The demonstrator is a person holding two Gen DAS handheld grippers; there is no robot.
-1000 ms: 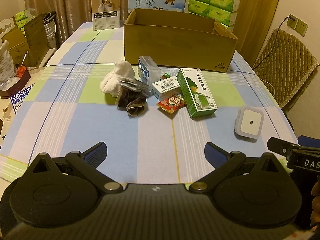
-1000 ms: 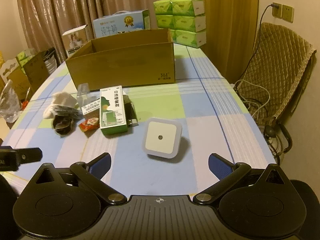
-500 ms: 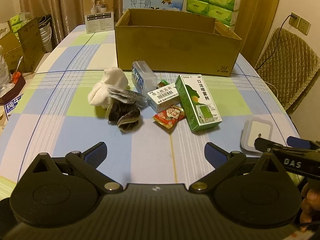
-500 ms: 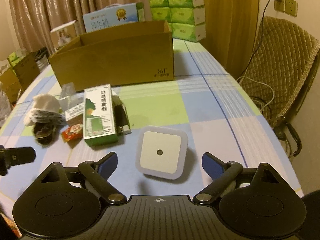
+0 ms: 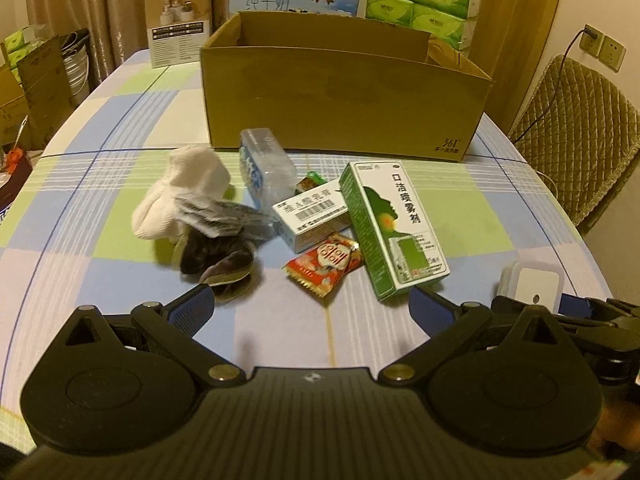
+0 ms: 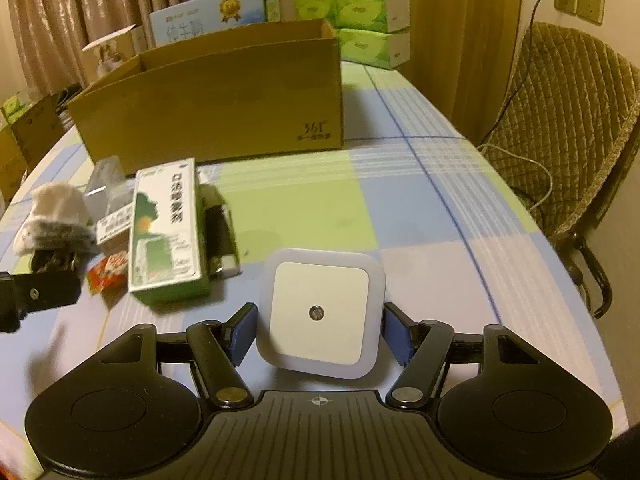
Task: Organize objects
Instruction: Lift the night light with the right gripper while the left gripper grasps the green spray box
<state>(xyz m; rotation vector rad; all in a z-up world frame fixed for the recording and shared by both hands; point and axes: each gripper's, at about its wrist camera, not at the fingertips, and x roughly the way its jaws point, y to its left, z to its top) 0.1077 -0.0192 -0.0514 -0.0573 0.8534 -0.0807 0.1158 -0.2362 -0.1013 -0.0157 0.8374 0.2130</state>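
1. My right gripper (image 6: pixel 318 334) has the white square night light (image 6: pixel 319 312) between its 2 blue pads, and its jaws have just been closing in on it. The left pad sits against the light's left edge; at the right pad I cannot tell whether a sliver of gap remains, so I call this a narrowing bracket, not a confirmed grip.
2. The night light lies flat on the checked tablecloth (image 6: pixel 420 216), sensor dot up, at 6 o'clock from the cardboard box (image 6: pixel 224 100).
3. My left gripper (image 5: pixel 312 312) stands wide with nothing between its pads, above bare cloth. The red snack packet (image 5: pixel 326 262) is just beyond at 12 o'clock, the dark sock (image 5: pixel 216 256) near the left pad at 11 o'clock, and the green spray box (image 5: pixel 394 228) at 1 o'clock.
4. Only the left view shows the pile clearly: white sock (image 5: pixel 180 196), clear plastic bottle (image 5: pixel 264 166), small white barcode box (image 5: pixel 314 216). There the night light is only a corner at 3 o'clock, behind the right gripper's black arm.
5. Only the right view shows the pads flanking the light, a dark item (image 6: pixel 218 232) lying behind the spray box, and the quilted chair (image 6: pixel 560 128) at 2 o'clock.
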